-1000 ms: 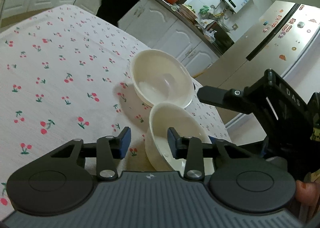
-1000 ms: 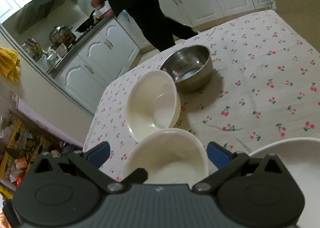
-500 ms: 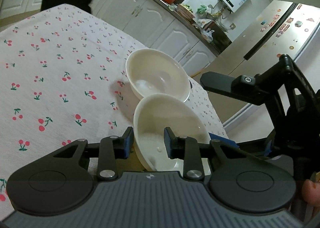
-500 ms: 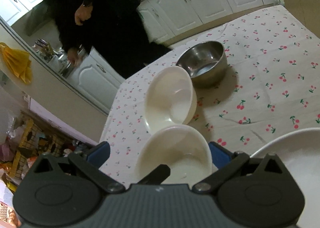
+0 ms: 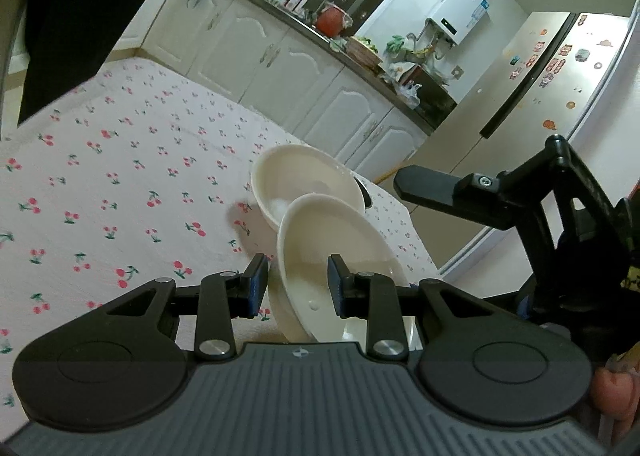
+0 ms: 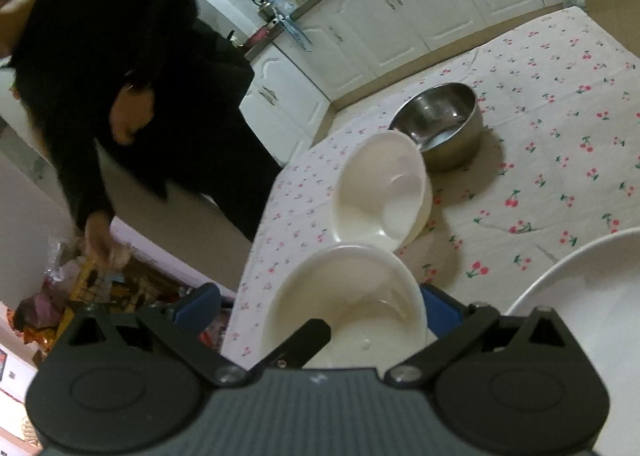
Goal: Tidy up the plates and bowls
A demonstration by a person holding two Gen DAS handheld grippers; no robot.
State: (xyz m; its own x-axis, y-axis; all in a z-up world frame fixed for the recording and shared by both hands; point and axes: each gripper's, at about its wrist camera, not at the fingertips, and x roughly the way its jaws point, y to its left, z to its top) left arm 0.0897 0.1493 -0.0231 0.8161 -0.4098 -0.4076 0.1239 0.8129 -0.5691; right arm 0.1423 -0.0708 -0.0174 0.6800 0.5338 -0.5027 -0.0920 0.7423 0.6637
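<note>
Left gripper (image 5: 298,282) has just narrowed its jaws onto the near bowl's (image 5: 340,252) rim, tipping it up towards the far bowl (image 5: 304,179), stacking underway, while the right gripper (image 6: 320,314) stays spread.

A cream bowl (image 5: 336,256) is tilted, its rim overlapping a second cream bowl (image 5: 304,179) resting near a steel bowl (image 6: 440,123).

Home kitchen: white cabinets (image 5: 288,67) behind cherry-print bench (image 5: 120,183), cluttered counter (image 5: 360,51) above cabinets, magnet-covered fridge (image 5: 552,87) beside counter, wall water heater (image 5: 456,15) above it.
</note>
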